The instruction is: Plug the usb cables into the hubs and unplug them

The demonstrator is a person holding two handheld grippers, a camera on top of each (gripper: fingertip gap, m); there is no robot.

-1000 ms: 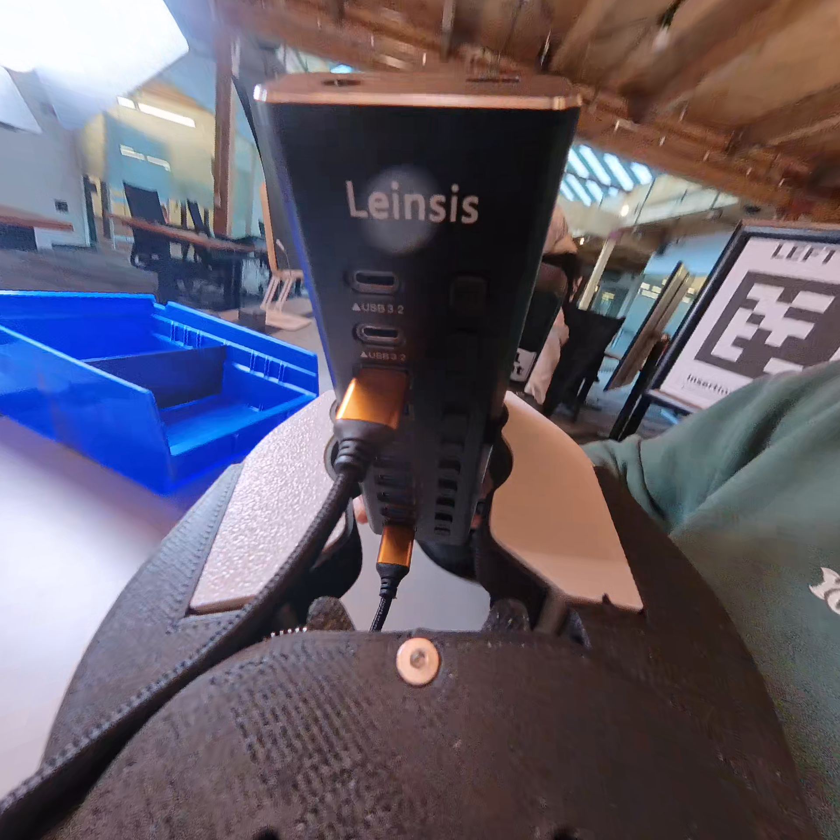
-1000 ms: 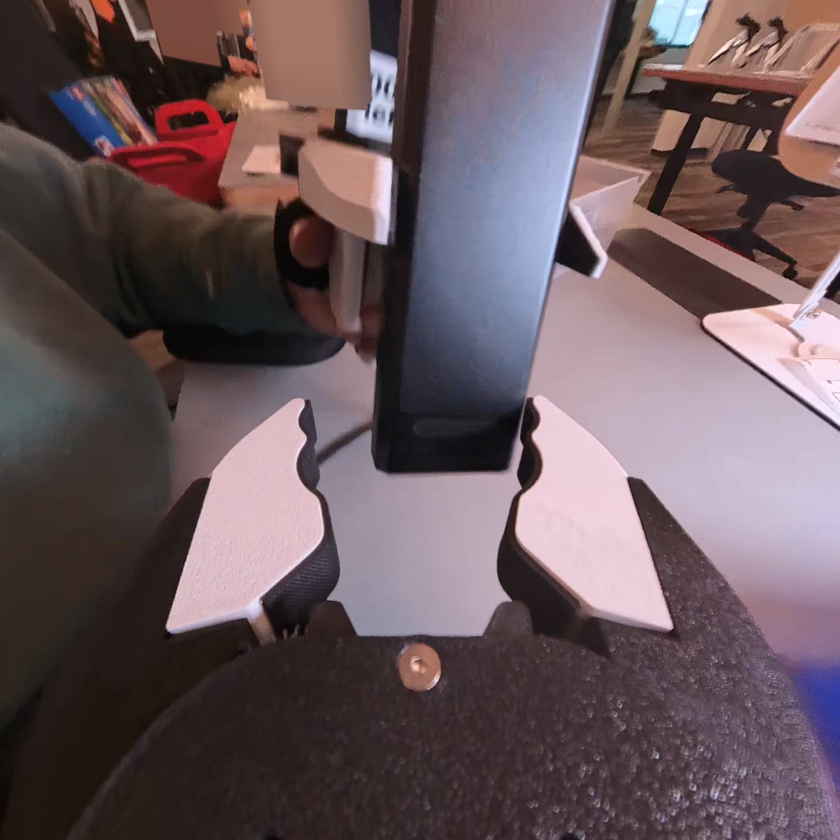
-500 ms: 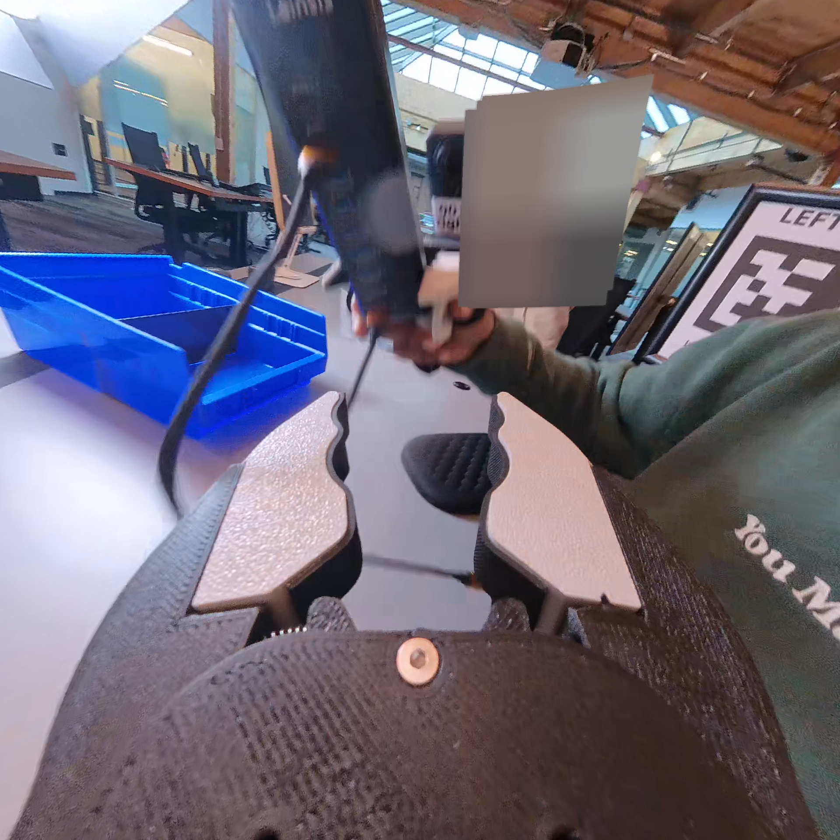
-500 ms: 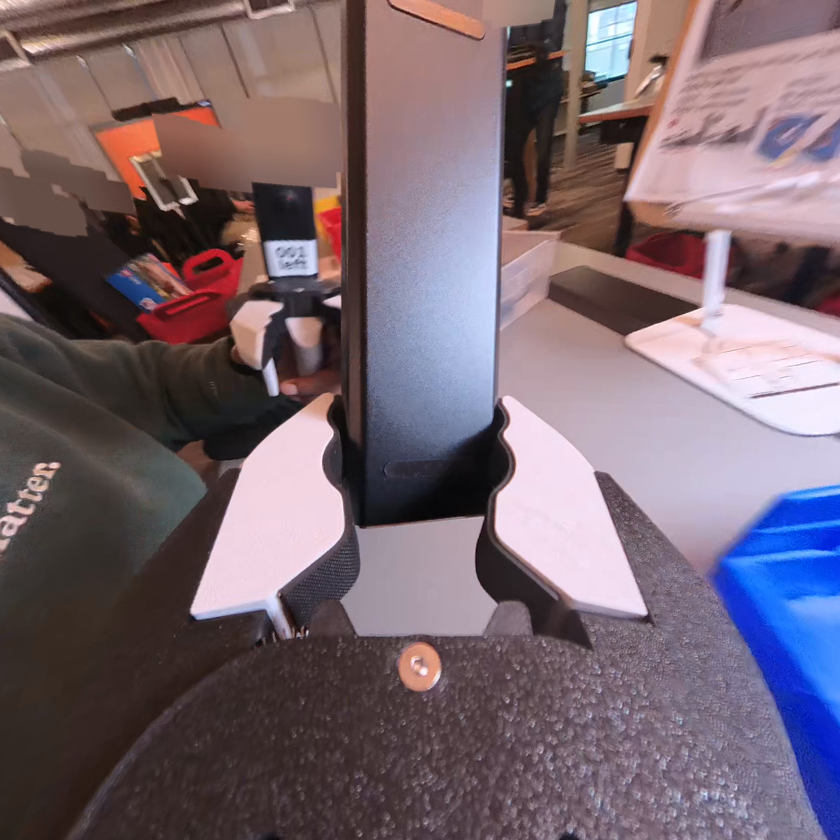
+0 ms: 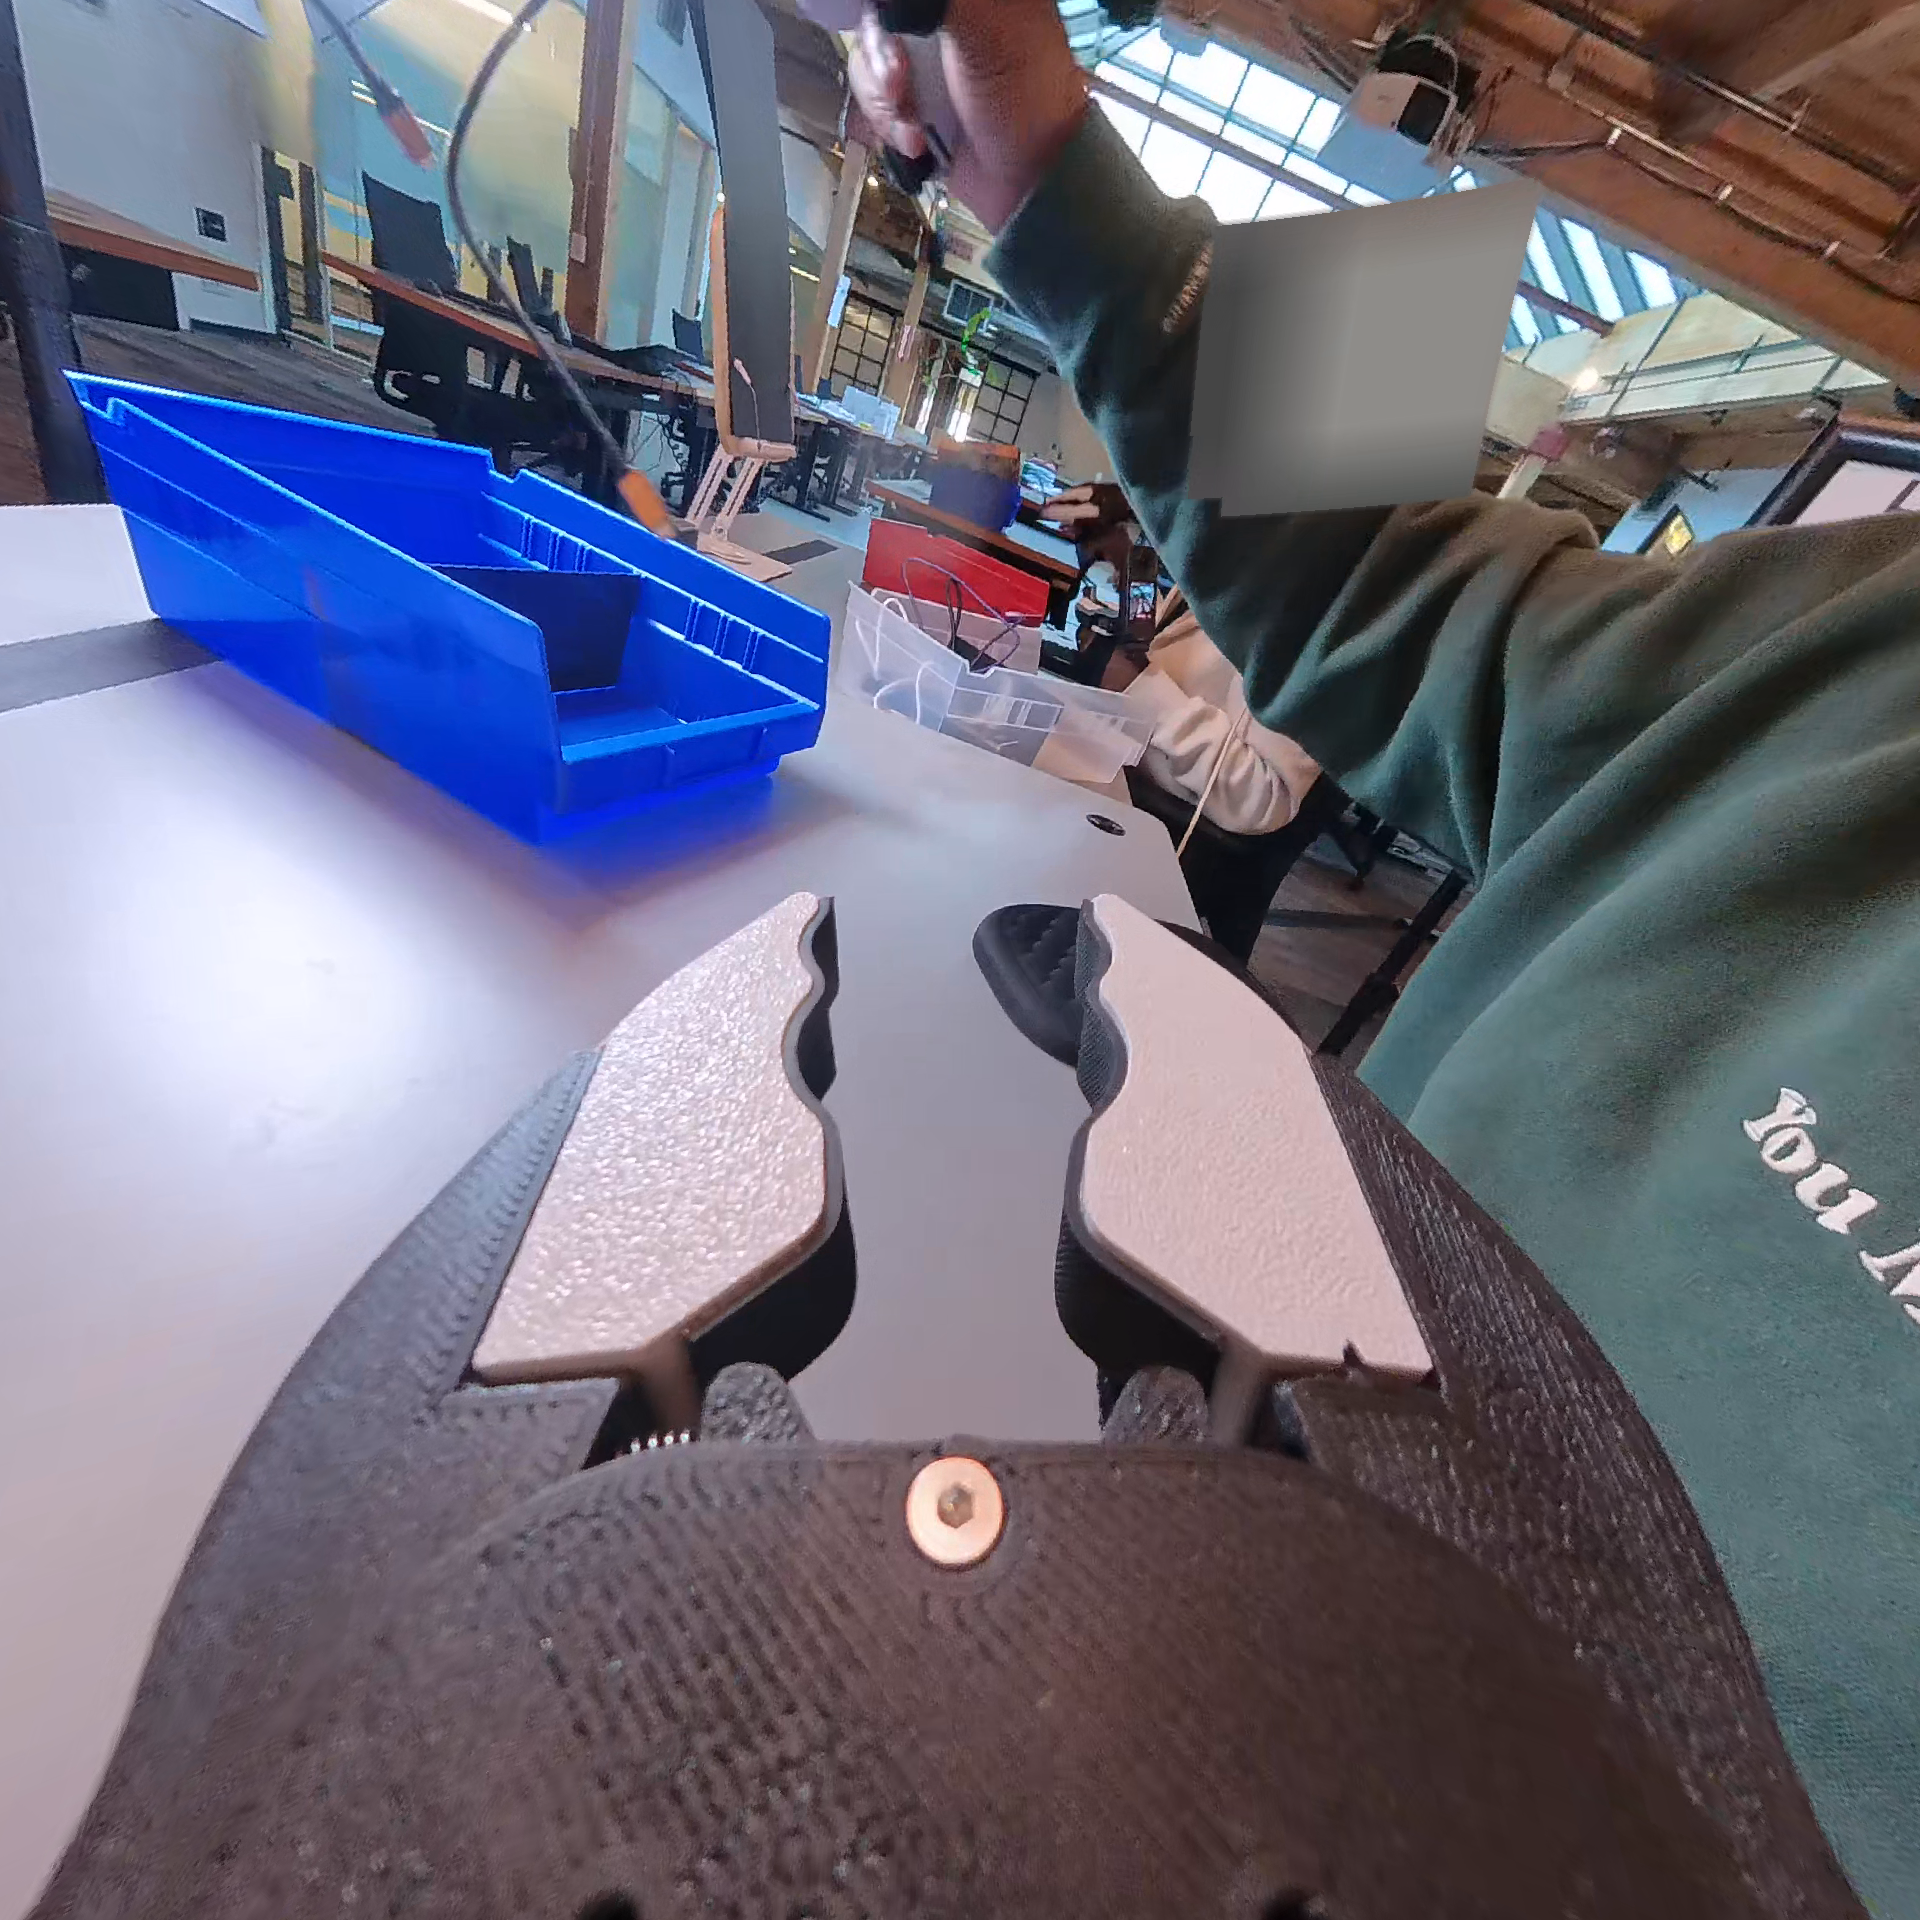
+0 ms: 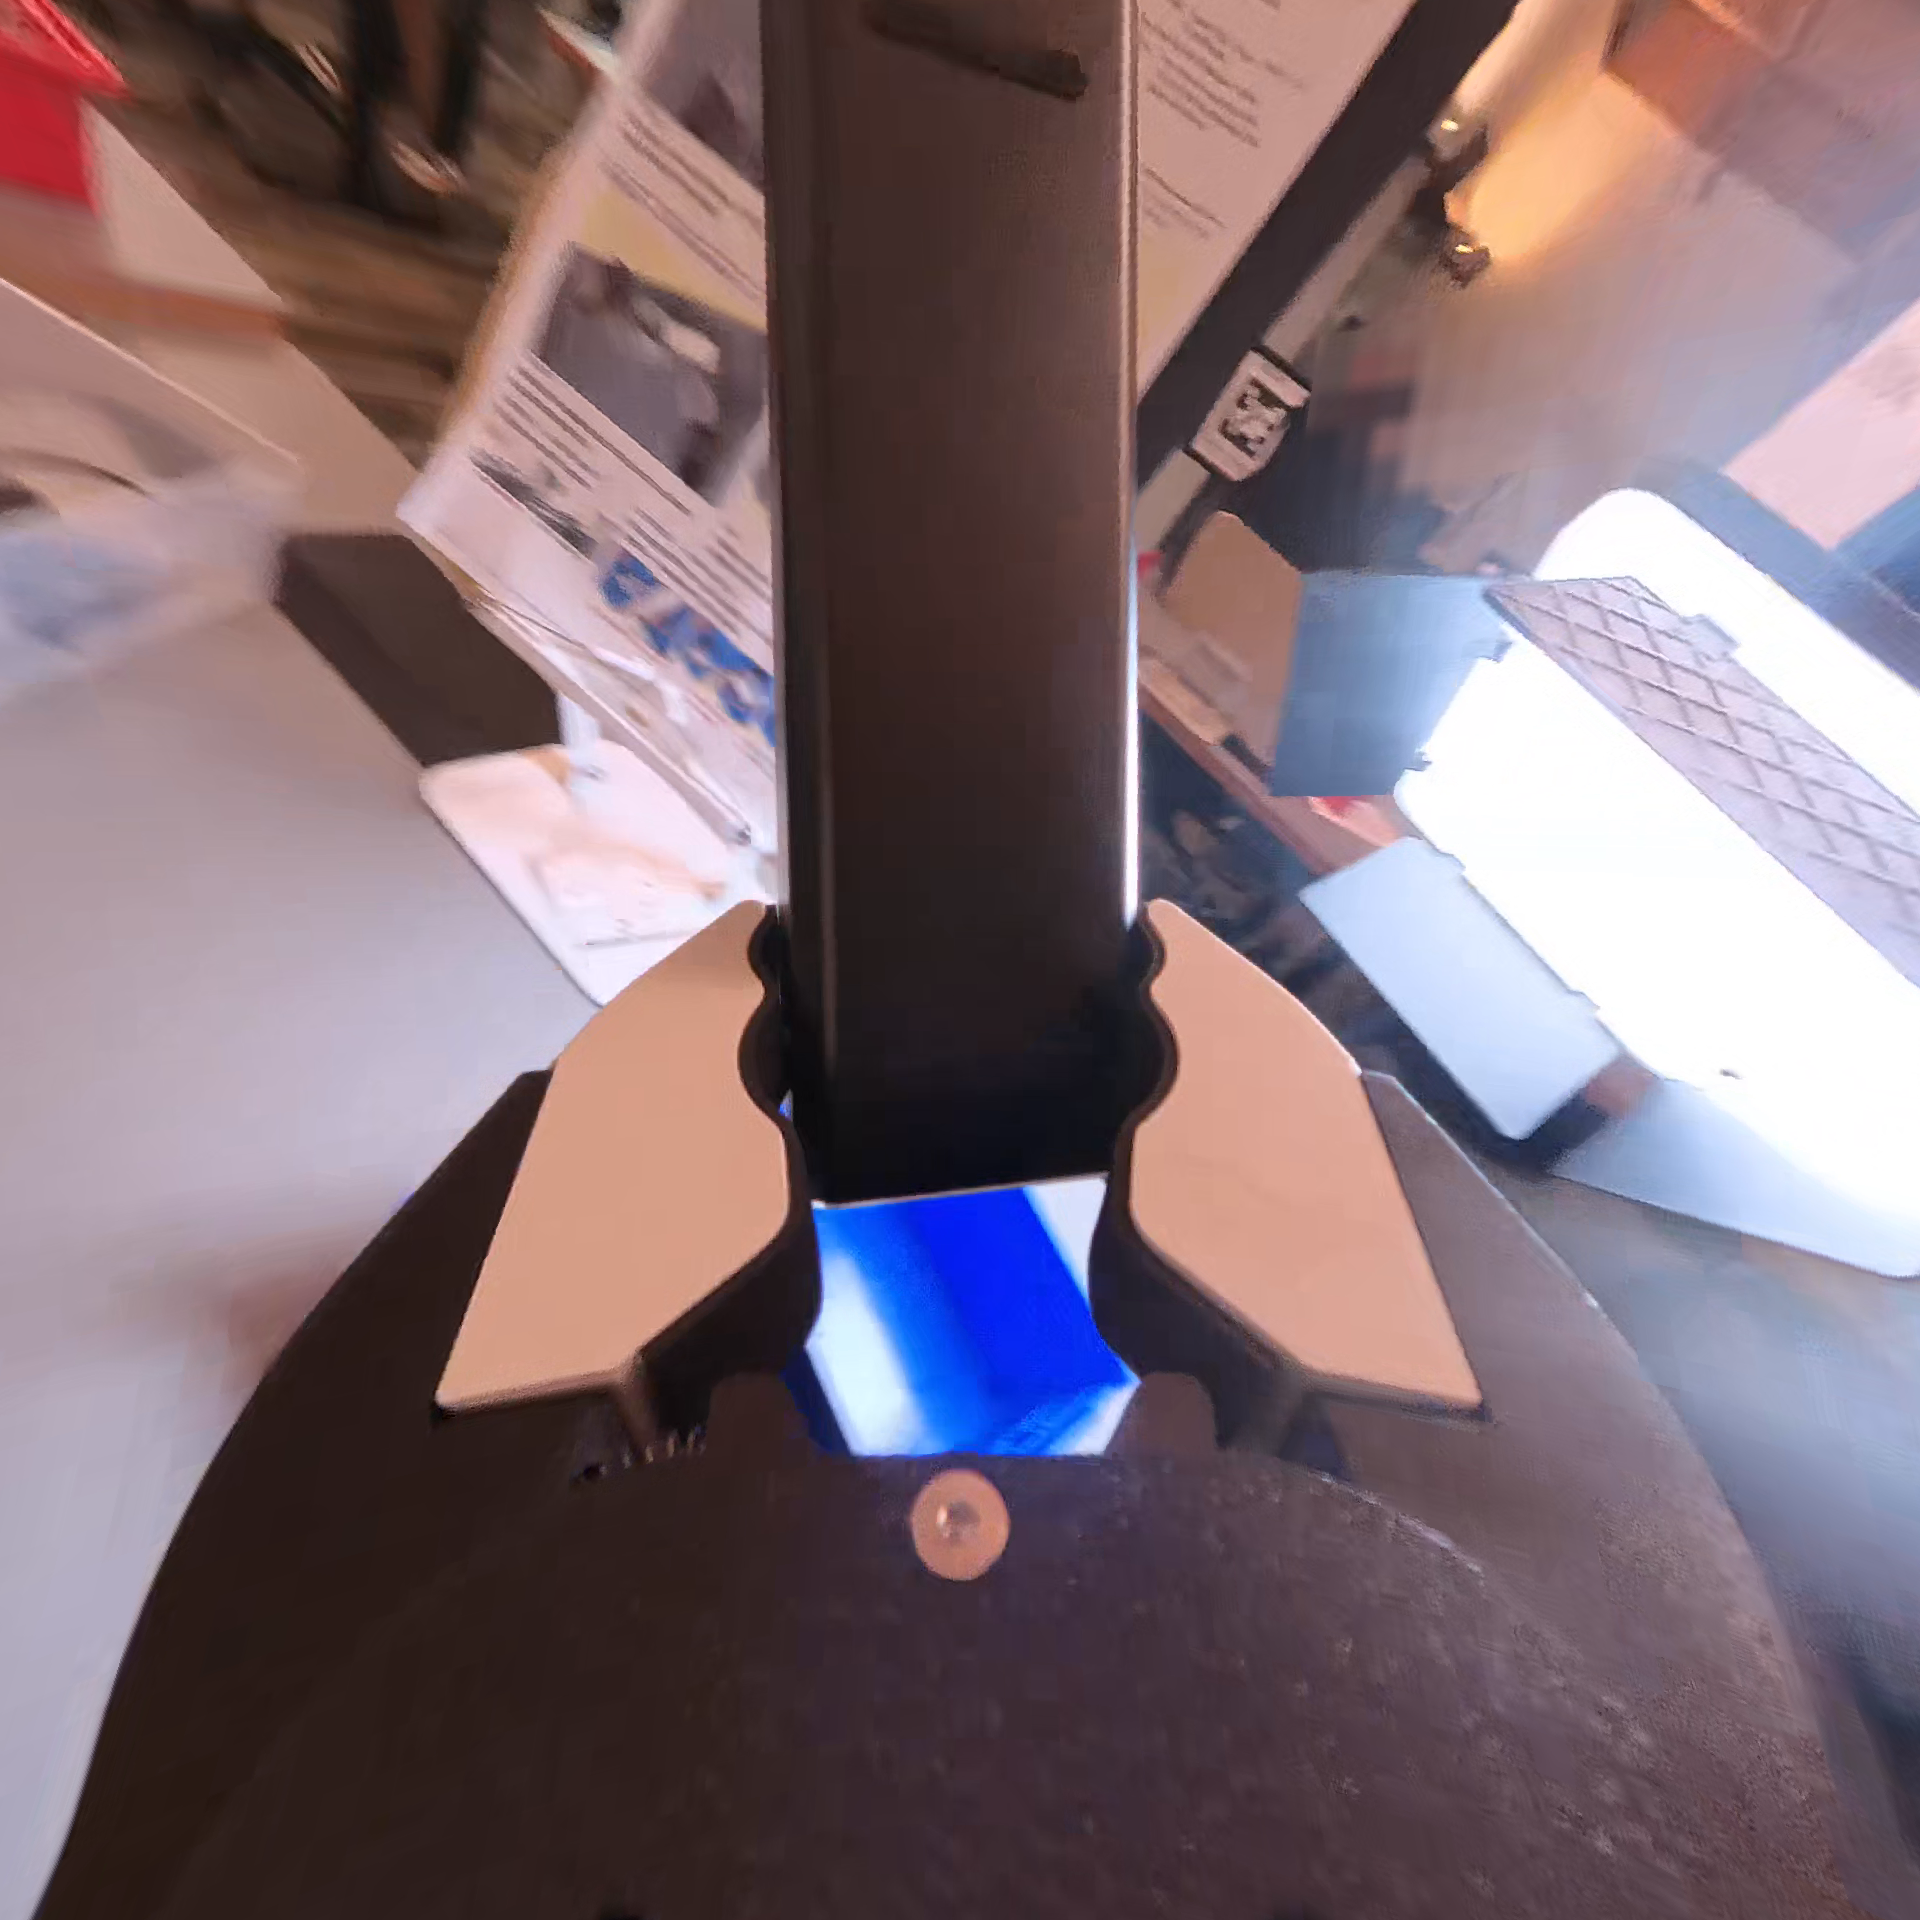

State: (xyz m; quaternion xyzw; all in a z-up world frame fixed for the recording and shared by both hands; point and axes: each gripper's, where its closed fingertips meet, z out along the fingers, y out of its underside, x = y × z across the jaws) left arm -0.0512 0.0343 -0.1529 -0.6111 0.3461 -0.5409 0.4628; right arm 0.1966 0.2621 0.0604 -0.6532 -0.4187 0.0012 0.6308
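The long black rectangular metal hub (image 6: pixel 956 582) is clamped upright between the right gripper (image 6: pixel 954 1013) fingers, above the blue plastic bin (image 5: pixel 436 613). The left gripper (image 5: pixel 951 971) is held empty, fingers apart, over the grey table (image 5: pixel 260 987).

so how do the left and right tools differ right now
The left tool is open and empty, low over the grey table; the right tool is shut on the black hub. The left view is sharp, the right view motion-blurred. Both have pale textured fingers on black bodies.

Matt dark hub (image 6: pixel 956 582), glossy plastic bin (image 5: pixel 436 613)
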